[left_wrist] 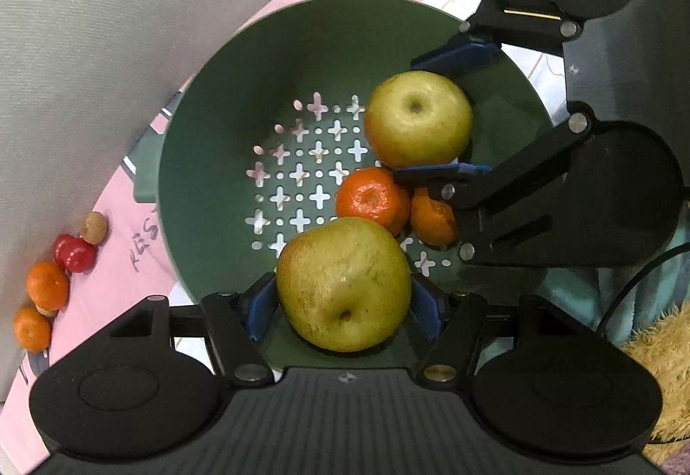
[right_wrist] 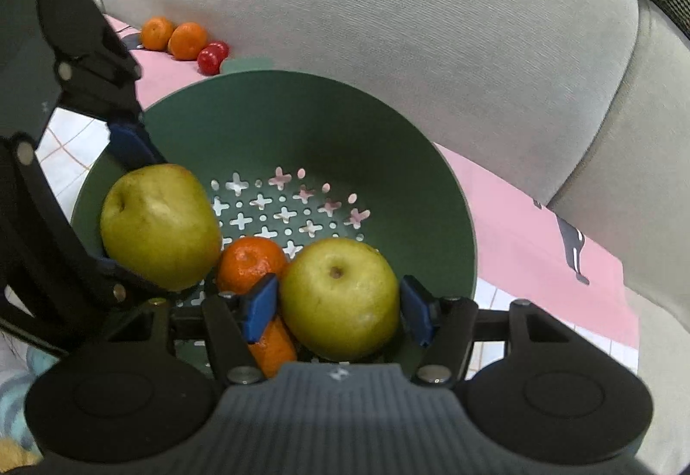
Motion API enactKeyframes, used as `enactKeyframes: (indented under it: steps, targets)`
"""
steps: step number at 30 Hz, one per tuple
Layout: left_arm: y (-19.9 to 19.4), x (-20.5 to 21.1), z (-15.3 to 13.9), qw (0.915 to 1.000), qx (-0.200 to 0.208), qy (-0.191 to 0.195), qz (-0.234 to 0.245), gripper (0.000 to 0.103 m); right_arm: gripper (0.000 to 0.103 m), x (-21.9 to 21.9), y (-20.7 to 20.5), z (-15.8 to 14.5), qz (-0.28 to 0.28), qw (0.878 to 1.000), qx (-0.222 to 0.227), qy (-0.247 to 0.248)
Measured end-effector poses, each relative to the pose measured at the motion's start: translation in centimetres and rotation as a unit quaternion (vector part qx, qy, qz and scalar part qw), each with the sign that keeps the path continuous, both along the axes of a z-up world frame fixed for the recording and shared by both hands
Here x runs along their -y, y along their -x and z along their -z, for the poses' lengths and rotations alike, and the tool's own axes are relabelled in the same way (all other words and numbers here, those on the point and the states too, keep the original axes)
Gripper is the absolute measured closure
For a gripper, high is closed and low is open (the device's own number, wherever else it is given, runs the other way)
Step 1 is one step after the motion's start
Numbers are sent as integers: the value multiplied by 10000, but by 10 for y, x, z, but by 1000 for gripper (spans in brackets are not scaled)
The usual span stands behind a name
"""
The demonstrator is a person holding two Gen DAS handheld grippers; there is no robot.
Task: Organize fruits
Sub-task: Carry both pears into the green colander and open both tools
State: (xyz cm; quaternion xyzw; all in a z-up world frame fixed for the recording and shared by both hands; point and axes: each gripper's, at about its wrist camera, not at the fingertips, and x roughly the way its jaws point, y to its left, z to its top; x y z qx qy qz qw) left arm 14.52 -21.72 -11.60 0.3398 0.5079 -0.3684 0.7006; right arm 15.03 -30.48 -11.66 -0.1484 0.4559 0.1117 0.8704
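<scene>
A round green plastic colander point(left_wrist: 207, 156), its floor pierced with cross-shaped holes, sits on a pink cloth point(left_wrist: 112, 259). Inside lie two glossy orange mandarins point(left_wrist: 373, 199). The left gripper point(left_wrist: 343, 302) pinches a speckled yellow-green apple point(left_wrist: 343, 285) low in the bowl; the right gripper point(right_wrist: 338, 307) clamps a second smooth apple point(right_wrist: 338, 298) beside it. Still outside (judging the job about half done): two more mandarins point(left_wrist: 47, 285), a red fruit point(left_wrist: 75, 253), a brownish one point(left_wrist: 94, 227).

Soft, even indoor light, moderately bright, with no hard shadows. Small glare spots sit on the pears point(left_wrist: 343, 283) between the fingers. Fisheye distortion bends the edges, corners go dark, and detail is slightly soft throughout.
</scene>
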Motion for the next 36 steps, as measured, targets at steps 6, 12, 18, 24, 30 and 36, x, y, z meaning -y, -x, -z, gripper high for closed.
enactKeyframes:
  steps: [6, 12, 18, 24, 30, 36]
  targets:
    - [1, 0, 2, 10000, 13, -62, 57, 28, 43, 0, -3, 0, -42, 10000, -62, -7]
    - [2, 1, 3, 9999, 22, -111, 38, 25, 38, -4, -3, -3, -29, 9997, -67, 228]
    - [1, 2, -1, 9999, -29, -82, -70, 24, 34, -6, -3, -3, -44, 9993, -78, 351]
    - [-1, -2, -19, 9997, 66, 127, -217, 23, 26, -10, 0, -9, -95, 9988, 19, 479]
    - [4, -8, -33, 9986, 248, 266, -391, 23, 21, -13, 3, -21, -85, 9977, 167, 650]
    - [10, -22, -53, 9958, 448, 532, -589, 23, 17, -14, 7, -37, 51, 9959, 336, 836]
